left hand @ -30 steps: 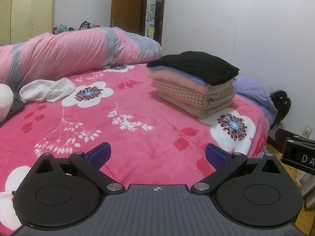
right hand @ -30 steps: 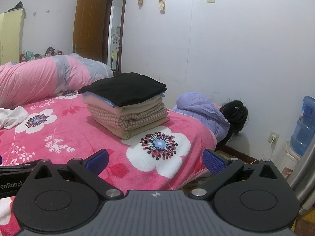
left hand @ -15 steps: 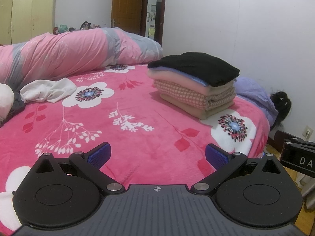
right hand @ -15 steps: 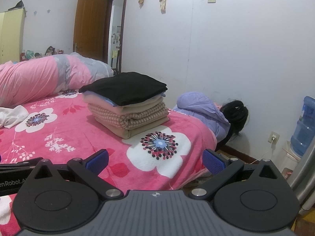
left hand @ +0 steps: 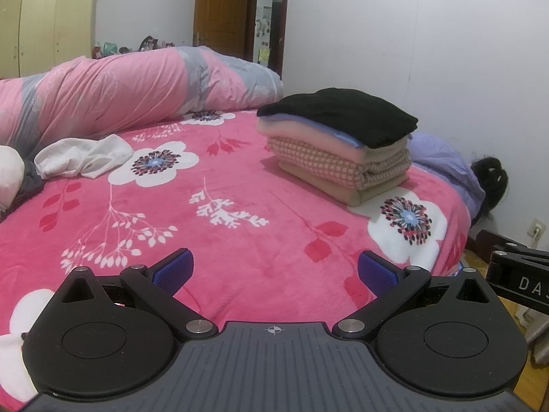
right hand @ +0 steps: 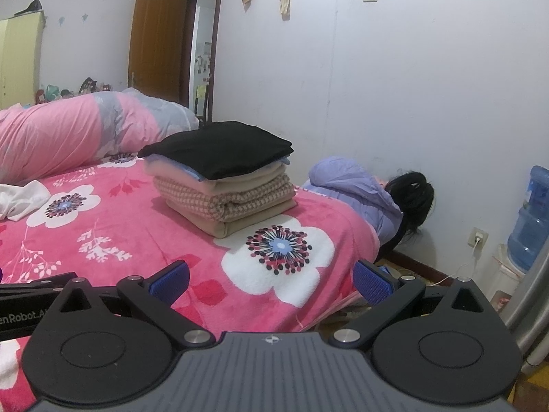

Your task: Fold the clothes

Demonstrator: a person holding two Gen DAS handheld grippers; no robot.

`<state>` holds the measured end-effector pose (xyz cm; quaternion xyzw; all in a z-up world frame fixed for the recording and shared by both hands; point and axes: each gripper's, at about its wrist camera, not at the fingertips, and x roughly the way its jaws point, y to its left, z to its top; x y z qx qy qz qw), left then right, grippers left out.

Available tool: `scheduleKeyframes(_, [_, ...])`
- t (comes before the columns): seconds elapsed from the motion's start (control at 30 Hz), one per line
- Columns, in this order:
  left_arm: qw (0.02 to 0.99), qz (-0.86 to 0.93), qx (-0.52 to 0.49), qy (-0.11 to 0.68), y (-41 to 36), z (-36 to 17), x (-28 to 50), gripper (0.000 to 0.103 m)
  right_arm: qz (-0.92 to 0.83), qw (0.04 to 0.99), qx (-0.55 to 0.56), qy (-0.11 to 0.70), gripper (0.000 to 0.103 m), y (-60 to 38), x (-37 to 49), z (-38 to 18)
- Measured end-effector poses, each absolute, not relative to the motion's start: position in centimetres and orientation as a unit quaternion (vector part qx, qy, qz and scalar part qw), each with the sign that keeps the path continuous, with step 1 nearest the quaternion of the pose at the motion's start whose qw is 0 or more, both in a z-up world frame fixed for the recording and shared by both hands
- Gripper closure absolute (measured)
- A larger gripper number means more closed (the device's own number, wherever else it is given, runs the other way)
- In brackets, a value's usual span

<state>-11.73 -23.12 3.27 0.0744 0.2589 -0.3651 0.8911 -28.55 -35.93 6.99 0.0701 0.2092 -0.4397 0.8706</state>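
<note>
Hovering with both the left gripper (left hand: 274, 271) and right gripper (right hand: 271, 278) spread empty, risking toppling the black-topped folded stack (left hand: 339, 147) near the pink floral blanket (left hand: 240, 240) edge.

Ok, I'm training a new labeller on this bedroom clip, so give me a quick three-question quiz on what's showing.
1. True or false: the left claw is open and holds nothing.
2. Which garment tops the folded stack? A) black B) checked C) white
3. Fill in: the crumpled white garment lies on the ___ blanket, apart from the stack.

Key: 1 true; 2 A, the black garment; 3 pink floral.
</note>
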Motion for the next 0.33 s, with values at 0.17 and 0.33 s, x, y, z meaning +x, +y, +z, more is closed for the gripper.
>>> scheduleKeyframes(0.17, [0.891,-0.365,0.074,0.26,-23.11,3.25,-11.71,0.0,-0.44,0.87,0.07,0.209,0.0,-35.91,-28.58,6.99])
scheduleKeyframes(0.33, [0.89,-0.366,0.076,0.262,-23.22,3.14,-11.73,0.0,-0.44,0.87,0.07,0.209,0.0,-35.93,-28.51,6.95])
